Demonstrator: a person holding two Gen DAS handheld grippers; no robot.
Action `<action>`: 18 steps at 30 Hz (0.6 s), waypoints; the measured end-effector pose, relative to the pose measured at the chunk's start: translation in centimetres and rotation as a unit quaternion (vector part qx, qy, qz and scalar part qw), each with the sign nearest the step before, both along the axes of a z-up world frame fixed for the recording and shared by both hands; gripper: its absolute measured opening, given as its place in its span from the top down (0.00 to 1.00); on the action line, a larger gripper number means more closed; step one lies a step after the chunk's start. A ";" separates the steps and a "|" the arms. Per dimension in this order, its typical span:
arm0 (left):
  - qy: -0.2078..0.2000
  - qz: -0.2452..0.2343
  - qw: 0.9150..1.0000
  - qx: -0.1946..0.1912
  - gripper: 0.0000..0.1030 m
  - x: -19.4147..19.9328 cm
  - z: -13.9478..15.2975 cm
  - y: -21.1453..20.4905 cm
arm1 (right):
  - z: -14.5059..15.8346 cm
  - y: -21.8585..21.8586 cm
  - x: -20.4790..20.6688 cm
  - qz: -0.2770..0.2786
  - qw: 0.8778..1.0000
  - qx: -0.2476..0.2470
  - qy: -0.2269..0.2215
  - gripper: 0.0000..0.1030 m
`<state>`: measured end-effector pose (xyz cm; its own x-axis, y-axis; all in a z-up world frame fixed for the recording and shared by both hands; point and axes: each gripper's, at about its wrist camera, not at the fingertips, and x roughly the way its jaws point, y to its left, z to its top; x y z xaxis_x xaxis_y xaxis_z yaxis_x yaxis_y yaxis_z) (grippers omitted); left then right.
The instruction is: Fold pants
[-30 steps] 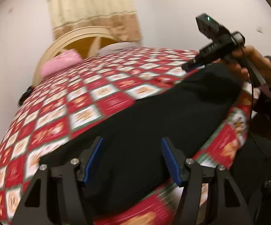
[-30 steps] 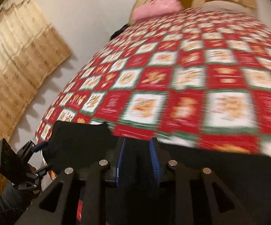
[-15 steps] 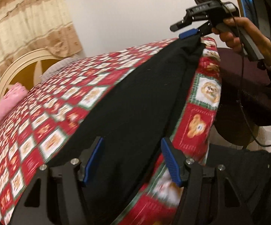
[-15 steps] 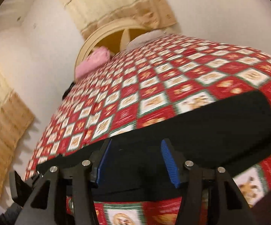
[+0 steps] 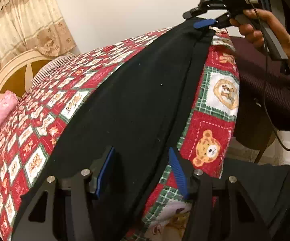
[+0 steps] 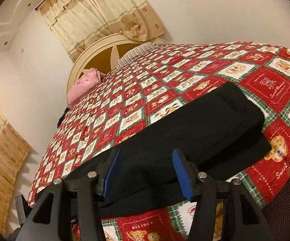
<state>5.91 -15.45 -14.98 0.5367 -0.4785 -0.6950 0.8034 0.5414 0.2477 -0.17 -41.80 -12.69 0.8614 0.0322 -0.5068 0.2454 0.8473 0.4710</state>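
Note:
The black pants (image 5: 128, 104) lie flat in a long strip along the near edge of the bed; they also show in the right wrist view (image 6: 195, 132). My left gripper (image 5: 140, 170) is open with its blue pads just above one end of the pants. My right gripper (image 6: 145, 172) is open over the other end. In the left wrist view the right gripper (image 5: 207, 20) shows at the far end of the pants, held by a hand, with nothing in it.
The bed has a red, white and green bear-pattern quilt (image 6: 165, 84). A pink pillow (image 6: 84, 84) and a striped pillow (image 6: 136, 52) lie by the round headboard (image 6: 96, 54). Curtains (image 6: 96, 12) hang behind. The person's dark clothes (image 5: 265, 84) are at the bed's edge.
My right gripper has opened and let go of the pants, which now lie flat. Both grippers have swung round to look along the bed edge.

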 end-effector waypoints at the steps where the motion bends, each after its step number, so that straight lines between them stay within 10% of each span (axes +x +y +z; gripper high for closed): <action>1: 0.001 0.000 1.000 0.000 0.45 0.0 0.0 0.0 | 0.0 -0.2 -0.1 -0.004 1.000 0.001 0.000 0.46; 18: 0.032 0.005 0.999 -0.011 0.57 0.5 0.0 0.3 | -0.9 -1.7 -0.5 -0.029 1.000 0.006 0.002 0.46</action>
<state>6.44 -15.14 -14.98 0.4957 -0.4891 -0.7177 0.8120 0.5542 0.1832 -0.68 -43.51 -13.60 0.8602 -0.0120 -0.5099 0.2959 0.8260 0.4797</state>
